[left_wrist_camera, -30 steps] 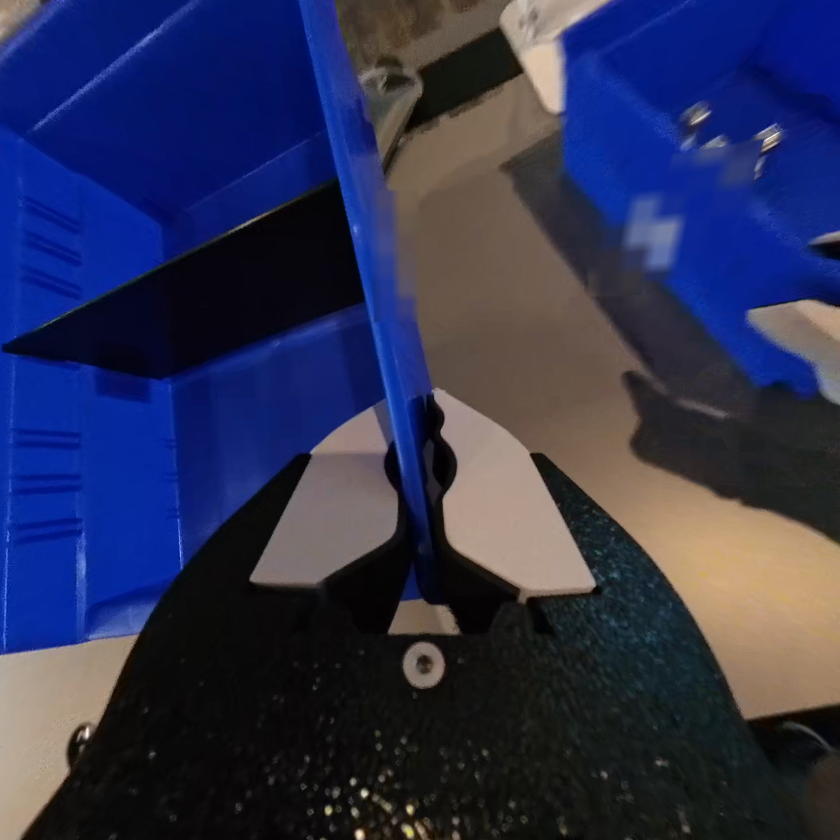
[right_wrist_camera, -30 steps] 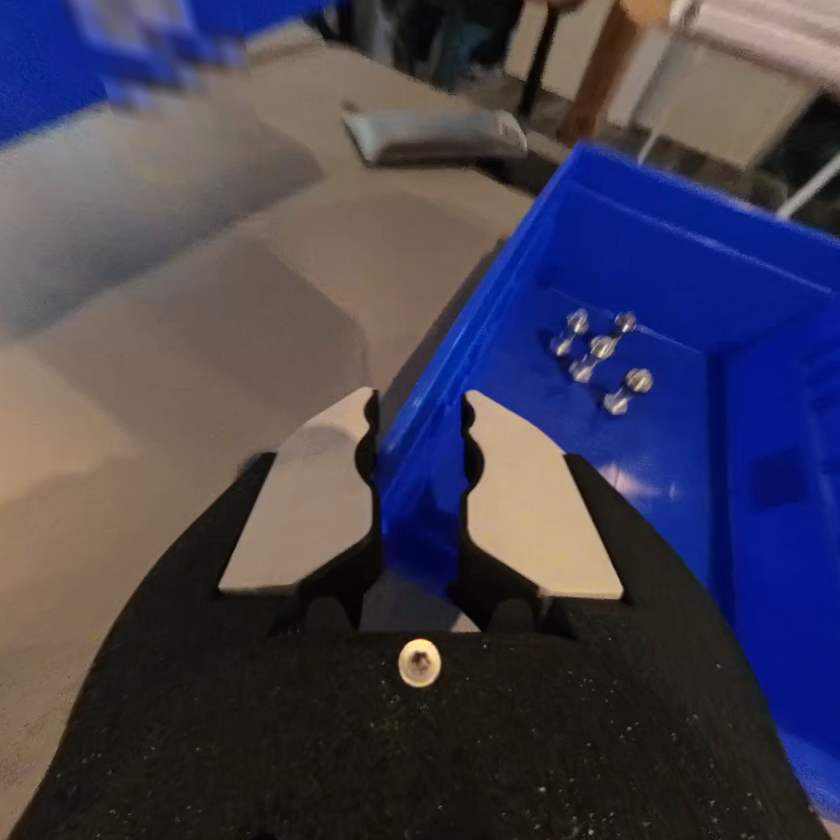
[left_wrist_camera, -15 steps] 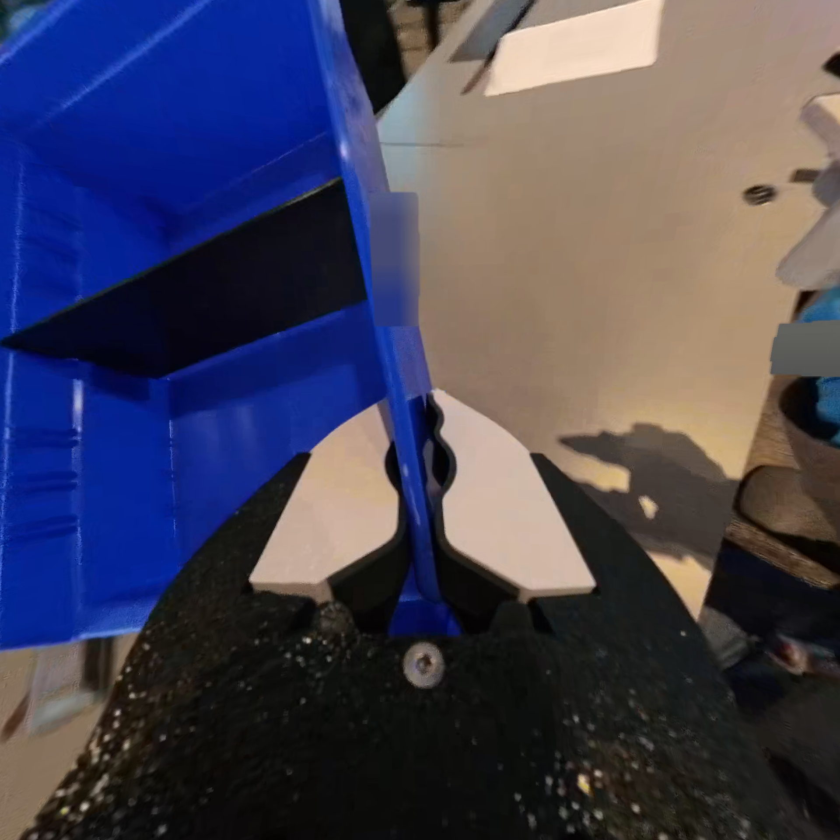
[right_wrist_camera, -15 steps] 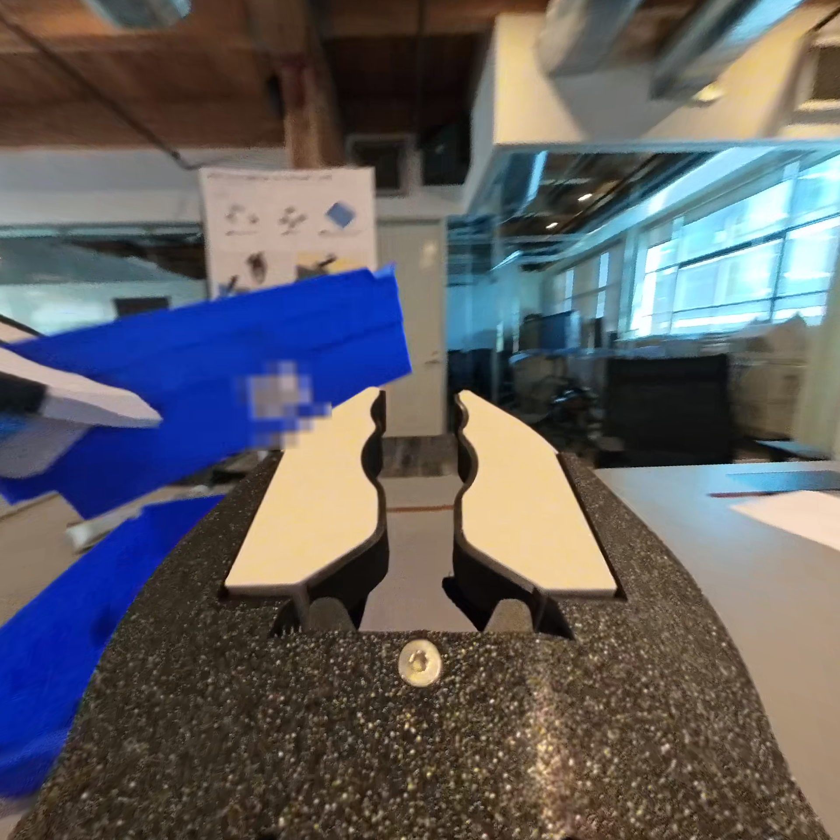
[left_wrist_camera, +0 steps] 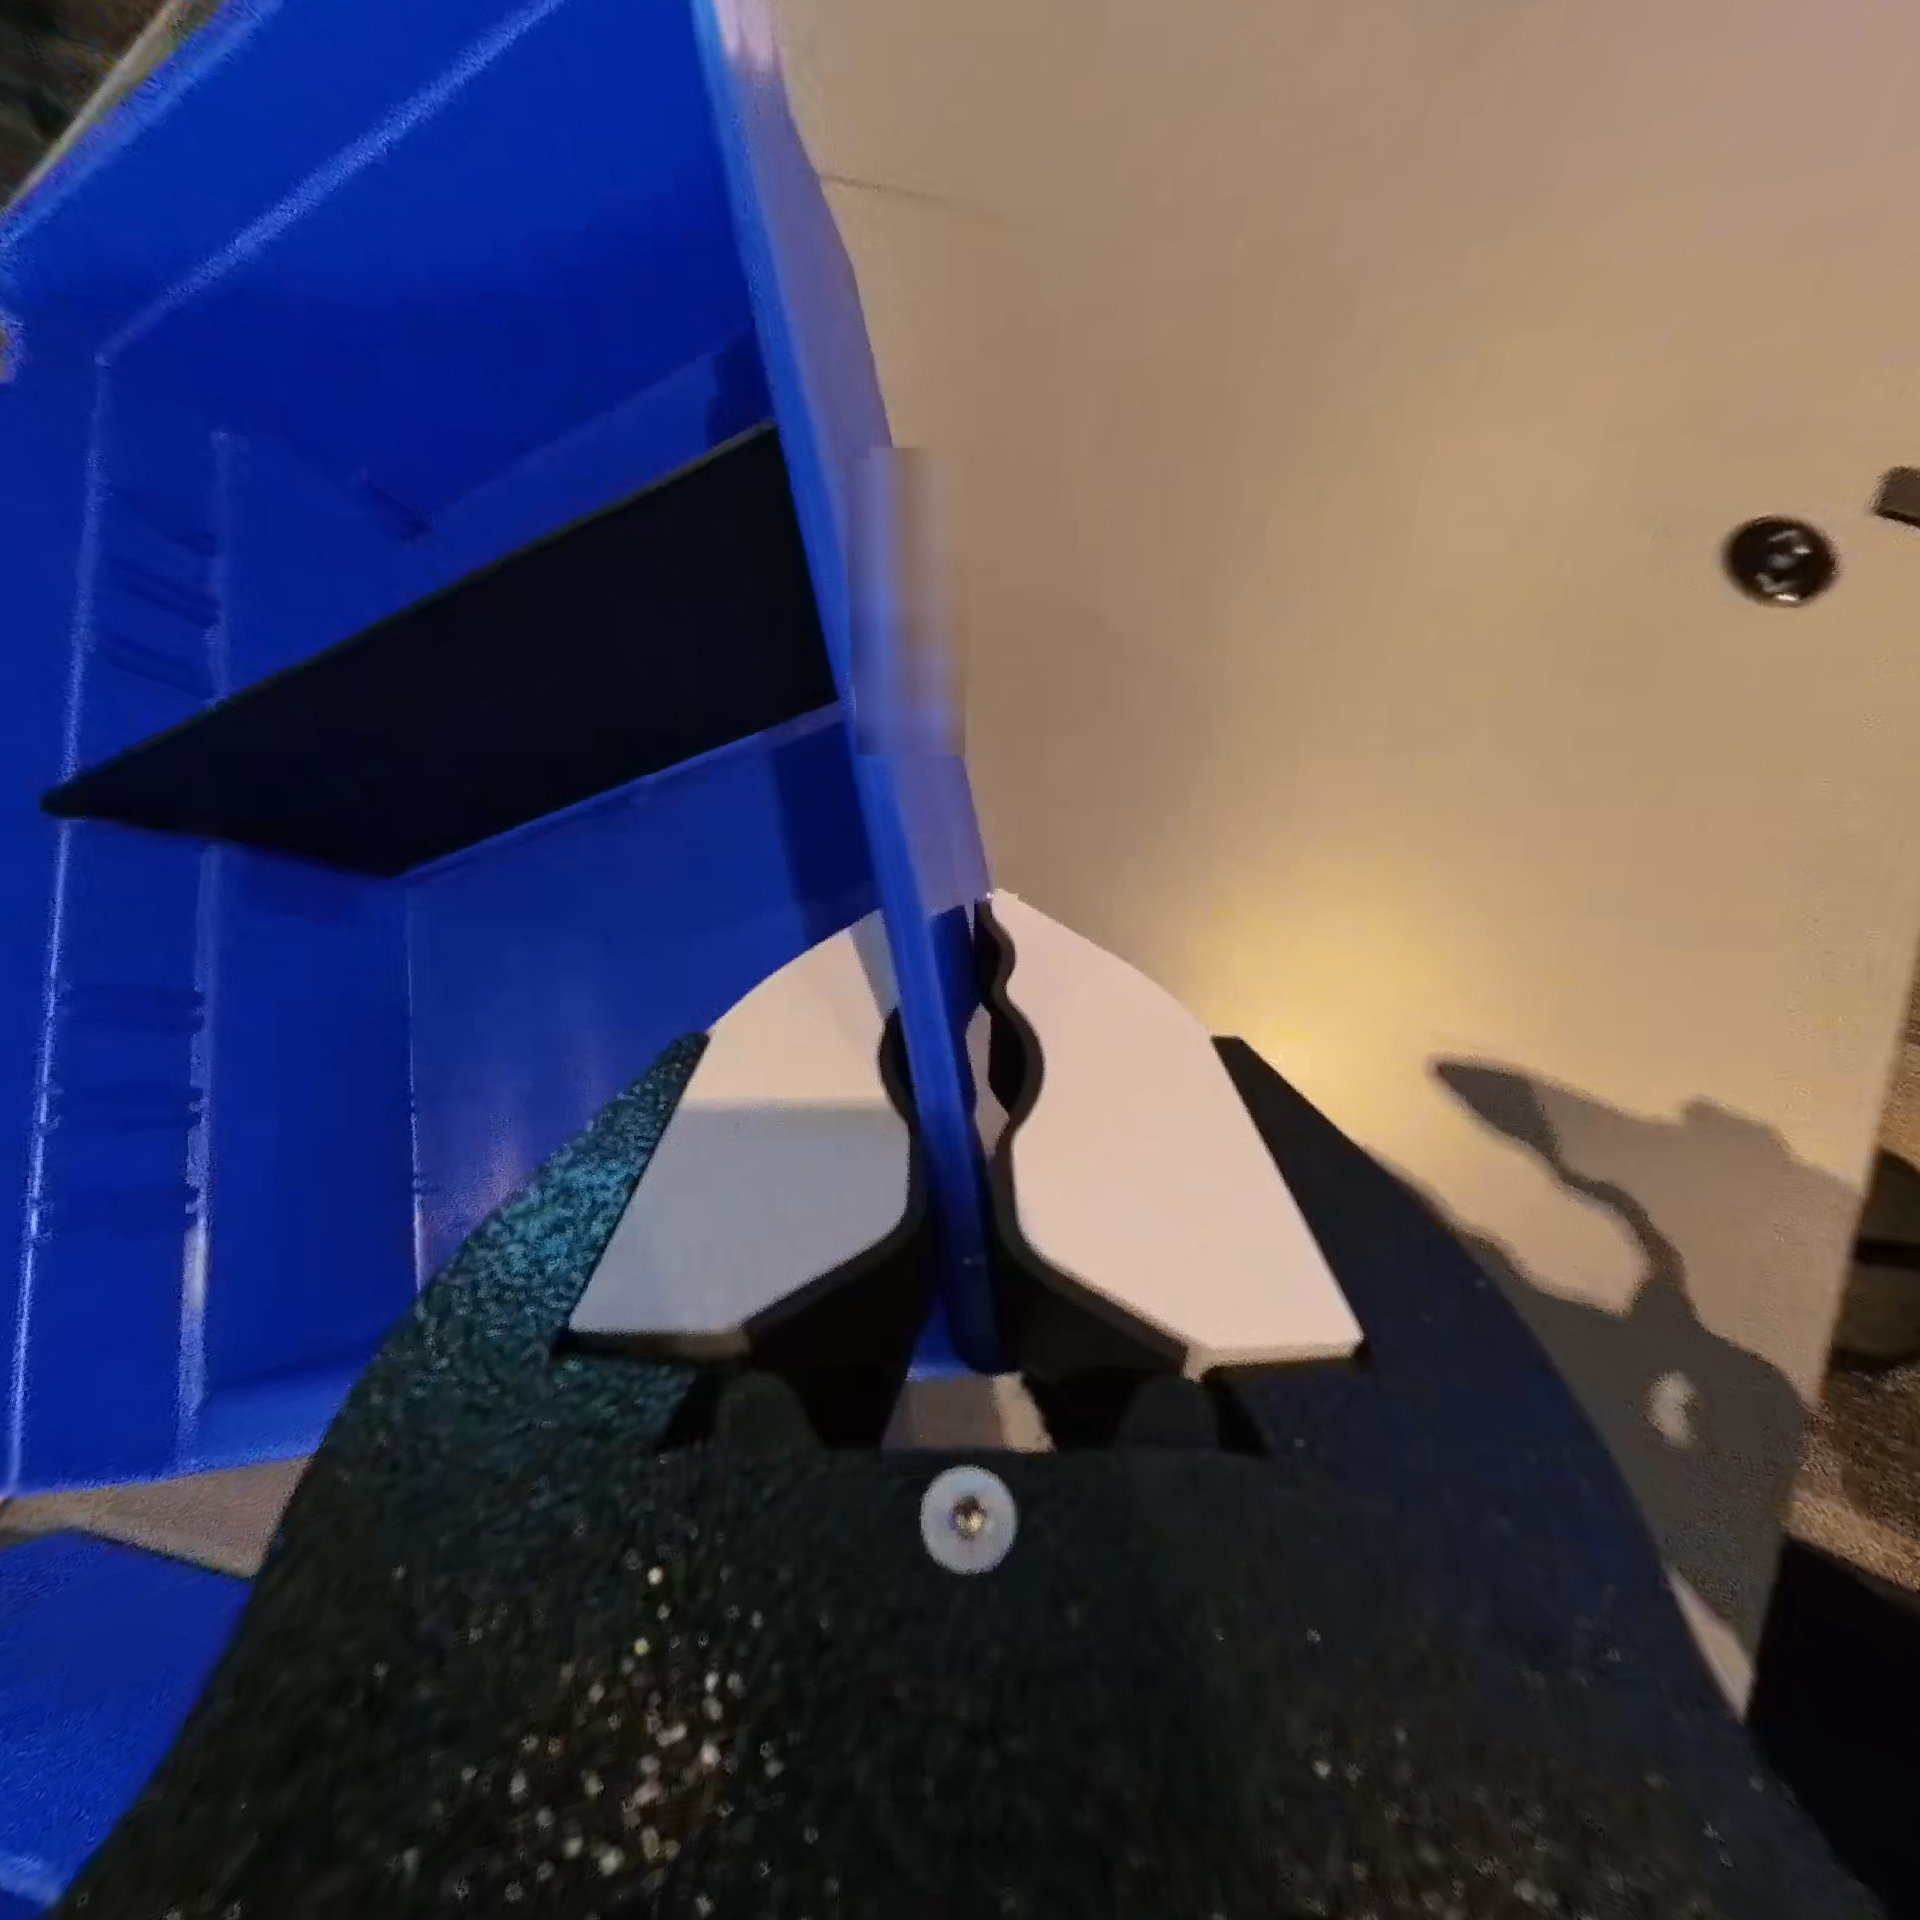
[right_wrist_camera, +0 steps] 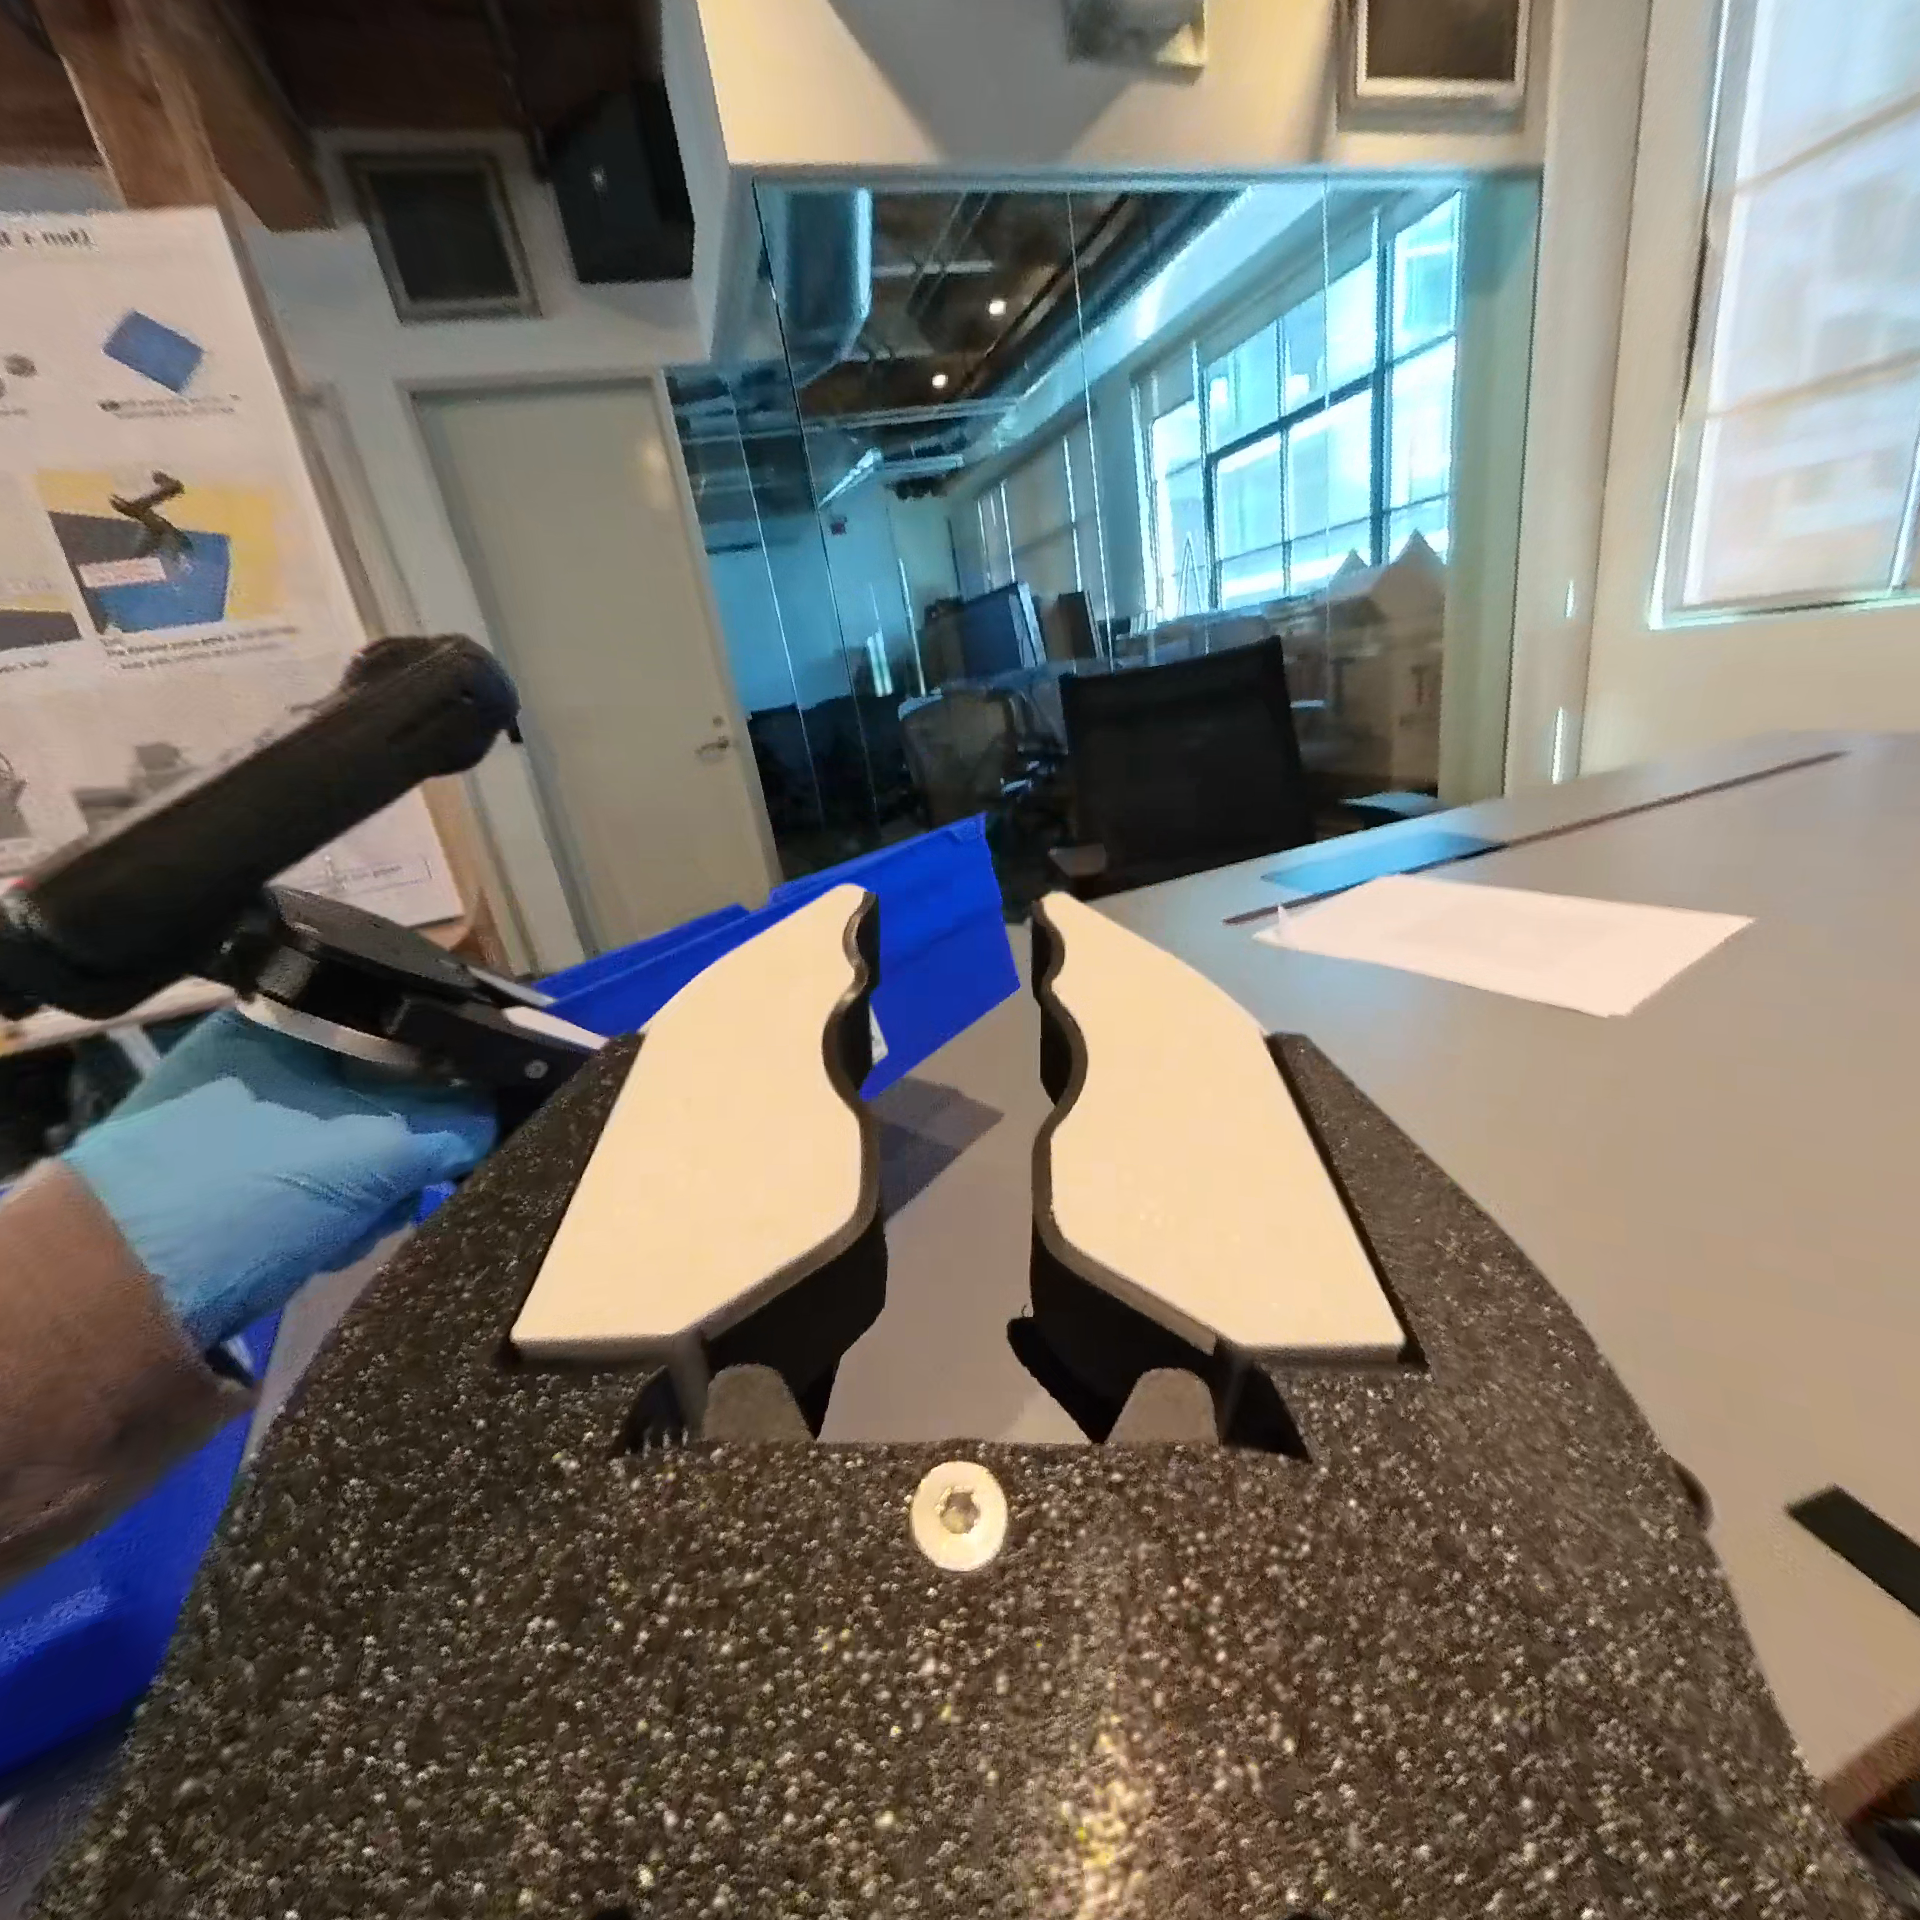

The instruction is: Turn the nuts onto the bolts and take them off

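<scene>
My left gripper [left_wrist_camera: 951, 1132] has its jaws pinched on the side wall of the blue bin [left_wrist_camera: 416, 582]. A second ago a second blue bin with loose bolts sat off to its right; now only pale bench [left_wrist_camera: 1403, 520] shows there, with one small dark nut-like piece [left_wrist_camera: 1778, 560], too blurred to be sure of. The bin is tilted up off the bench, and what I see of its inside, split by a black divider [left_wrist_camera: 447, 717], holds no hardware.

My right gripper [right_wrist_camera: 954, 1029] has swung up from looking down into the bolt bin and now points level across the room, jaws spread and holding nothing. No bolts or nuts are in its view.

I judge this is bin handling, not threading: nothing has been turned on or off yet, and the bolts are out of sight.

In the right view a blue-gloved hand [right_wrist_camera: 260, 1153] holds the left gripper low and to my left, angled toward the bin. A white sheet [right_wrist_camera: 1496, 940] lies farther along the bench.
</scene>
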`<state>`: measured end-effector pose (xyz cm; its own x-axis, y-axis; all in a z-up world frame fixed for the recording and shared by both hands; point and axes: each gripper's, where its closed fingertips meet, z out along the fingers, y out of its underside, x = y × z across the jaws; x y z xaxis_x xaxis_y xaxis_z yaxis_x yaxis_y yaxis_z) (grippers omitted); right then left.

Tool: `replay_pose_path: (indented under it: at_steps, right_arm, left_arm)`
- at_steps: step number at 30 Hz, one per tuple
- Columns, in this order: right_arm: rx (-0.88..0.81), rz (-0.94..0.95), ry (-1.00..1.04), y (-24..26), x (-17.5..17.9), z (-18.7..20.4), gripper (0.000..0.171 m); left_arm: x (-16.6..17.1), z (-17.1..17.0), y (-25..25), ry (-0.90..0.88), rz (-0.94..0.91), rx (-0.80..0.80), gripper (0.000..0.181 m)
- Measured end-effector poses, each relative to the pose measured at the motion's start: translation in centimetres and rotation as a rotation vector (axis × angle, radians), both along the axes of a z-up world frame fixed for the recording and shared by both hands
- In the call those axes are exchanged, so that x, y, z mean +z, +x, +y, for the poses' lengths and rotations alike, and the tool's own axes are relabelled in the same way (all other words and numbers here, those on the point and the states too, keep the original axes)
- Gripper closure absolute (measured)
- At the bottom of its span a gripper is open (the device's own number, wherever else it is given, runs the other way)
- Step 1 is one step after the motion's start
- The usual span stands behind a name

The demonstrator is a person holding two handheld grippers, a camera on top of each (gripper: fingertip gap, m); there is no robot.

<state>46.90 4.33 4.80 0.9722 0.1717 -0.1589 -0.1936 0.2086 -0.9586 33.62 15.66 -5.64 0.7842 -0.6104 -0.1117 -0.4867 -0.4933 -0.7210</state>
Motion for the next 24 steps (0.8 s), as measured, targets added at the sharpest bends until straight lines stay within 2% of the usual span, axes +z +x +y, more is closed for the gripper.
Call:
replay_pose_path:
  at_steps: [1, 6, 13, 14, 17, 19, 22, 24]
  right_arm:
    - [0.004, 0.000, -0.013, 0.0, -0.4, 0.5, 0.144]
    - [0.025, -0.027, -0.049, -0.9, -2.1, 2.5, 0.143]
    - [0.096, -0.060, -0.070, -3.0, -3.7, 4.9, 0.144]
    - [0.105, -0.058, -0.074, -3.3, -3.9, 5.2, 0.144]
    - [0.122, -0.053, -0.086, -3.7, -4.5, 5.7, 0.144]
    - [0.114, -0.053, -0.098, -3.6, -4.9, 6.0, 0.144]
    - [0.128, -0.052, -0.131, -3.8, -5.7, 6.6, 0.143]
    - [0.191, -0.052, -0.198, -5.4, -6.7, 7.7, 0.134]
  left_arm:
    - [-0.7, 0.6, -0.1, -0.008, 0.001, 0.022, 0.176]
    - [-3.7, 3.0, -1.1, -0.017, 0.001, 0.128, 0.175]
    - [-5.7, 4.5, -1.3, 0.019, 0.015, 0.219, 0.175]
    - [-5.9, 4.6, -1.4, 0.034, 0.018, 0.235, 0.171]
    - [-5.0, 4.3, -0.9, 0.096, 0.003, 0.209, 0.130]
    - [-3.6, 3.5, -0.7, 0.127, -0.033, 0.187, 0.108]
    - [-1.4, 0.5, -2.3, 0.169, -0.035, 0.150, 0.103]
    - [0.6, -2.3, -5.1, 0.204, -0.034, 0.148, 0.103]
